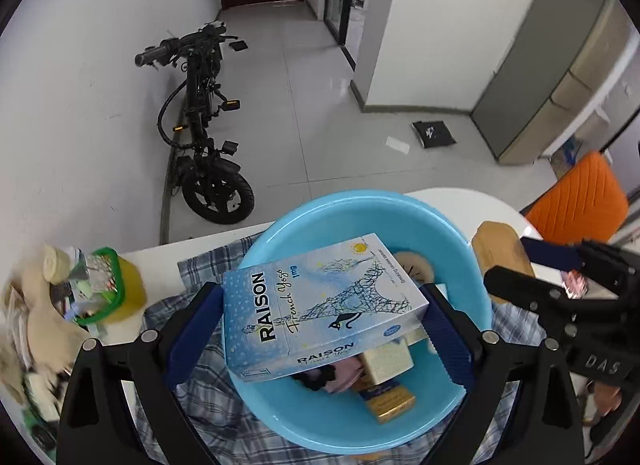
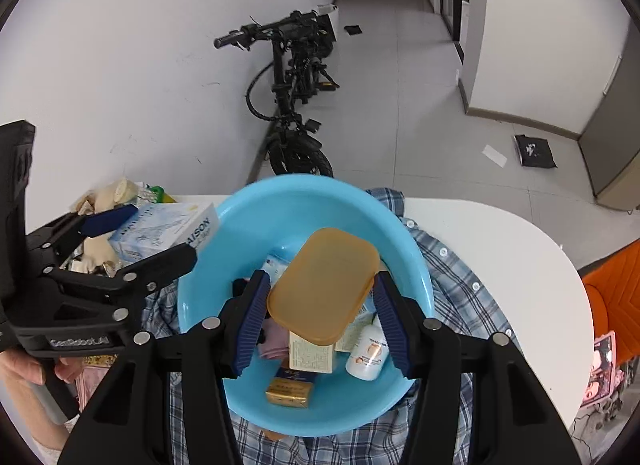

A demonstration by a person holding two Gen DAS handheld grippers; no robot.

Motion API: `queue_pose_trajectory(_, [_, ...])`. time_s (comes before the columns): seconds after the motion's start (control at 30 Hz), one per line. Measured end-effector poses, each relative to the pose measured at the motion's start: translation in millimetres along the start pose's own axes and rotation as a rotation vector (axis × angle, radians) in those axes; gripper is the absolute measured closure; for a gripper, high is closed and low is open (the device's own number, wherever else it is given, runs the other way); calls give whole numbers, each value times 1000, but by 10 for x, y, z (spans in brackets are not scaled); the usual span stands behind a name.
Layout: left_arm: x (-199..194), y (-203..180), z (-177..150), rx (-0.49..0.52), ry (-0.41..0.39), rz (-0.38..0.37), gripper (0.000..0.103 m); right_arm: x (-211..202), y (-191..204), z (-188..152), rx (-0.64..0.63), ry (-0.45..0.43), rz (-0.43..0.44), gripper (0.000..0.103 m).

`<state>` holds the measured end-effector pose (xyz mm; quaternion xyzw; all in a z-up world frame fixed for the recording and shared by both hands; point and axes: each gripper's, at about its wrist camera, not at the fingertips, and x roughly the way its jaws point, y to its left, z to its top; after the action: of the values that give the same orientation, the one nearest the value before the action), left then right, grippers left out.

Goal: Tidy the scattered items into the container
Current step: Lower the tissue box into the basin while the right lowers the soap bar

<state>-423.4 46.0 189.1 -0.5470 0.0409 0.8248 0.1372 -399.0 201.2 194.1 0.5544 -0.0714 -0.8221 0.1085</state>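
Left wrist view: left gripper (image 1: 320, 319) clamped on a blue-white box (image 1: 320, 305), held flat over the near-left part of the blue basin (image 1: 280, 405); blue fingers (image 1: 192, 329) pressed against both short ends of the box. Readable on box: "RAISON", "French Yogo", "1mg", Eiffel tower sketch, black cat. Below box, inside basin: gold pack (image 1: 390, 401), cream carton (image 1: 386, 361), pink and black items. Right gripper (image 1: 536, 265) seen side-on at right edge, tan lid (image 1: 498, 247) between its fingers; "DAS" printed on its body. Green-rimmed yellow tub (image 1: 116, 285) and beige clutter at left on the white table (image 1: 460, 205). Orange chair (image 1: 576, 193) beyond table.

Right wrist view only: white lotion bottle (image 2: 368, 353) lying in basin (image 2: 248, 225), small print unreadable; gold pack (image 2: 289, 389) with blue label; printed cream carton (image 2: 311, 353); pink item (image 2: 274, 339). Right gripper (image 2: 322, 315) gripping the tan lid (image 2: 324, 285) across its width, lid tilted, held above basin centre. Left gripper (image 2: 156, 233) at left, box (image 2: 168, 231) in its jaws over the basin's left rim; "AISON" legible; "GenRobot.AI" on gripper body. Bare hand (image 2: 24, 373) under it.

Both views: plaid shirt (image 2: 460, 265) spread under basin; black bicycle (image 1: 200, 125) against white wall; black mat (image 2: 535, 151) on tiled floor.
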Motion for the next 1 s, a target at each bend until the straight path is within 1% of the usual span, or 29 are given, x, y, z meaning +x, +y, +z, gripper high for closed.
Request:
queue_pose_trajectory(0.03, [19,20,-8,-10,-1,-19,5,10,-15,-8,4,3,-11,51])
queue_pose_trajectory(0.07, [52,47,-17,-26,4,-21,5,16,-29,-11,7,6,-15,51])
queue_pose_trajectory(0.13, [164,102,-38,-55,22,7,5,44,-67,8,22,10,-17,51])
queue_pose_trajectory(0.17, [230,114,-56,-60,32,10,5,70,-83,8,28,11,-17,51])
queue_pose_trajectory(0.33, [588,123,-144,-47,76,-33,5,338,-121,-48,23,53,-10,51])
queue_pose_trajectory(0.53, [1113,152,-307,-68,154,-37,5,693,-270,-142,46,113,-29,51])
queue_pose_trajectory(0.63, [1265,154,-369,-68,177,-35,5,787,-329,-177,50,130,-40,51])
queue_pose_trajectory(0.8, [1280,80,-384,-32,181,-39,5,794,-404,-193,58,133,-34,51])
queue_pose_trajectory(0.87, [1239,57,-360,-25,177,-17,5,764,-428,-192,61,128,-30,51])
queue_pose_trajectory(0.93, [1225,82,-350,-47,184,8,5,717,-438,-179,66,117,-30,51])
queue_pose_trajectory(1.0, [1223,131,-338,-77,201,-4,5,658,-447,-179,66,107,-29,51])
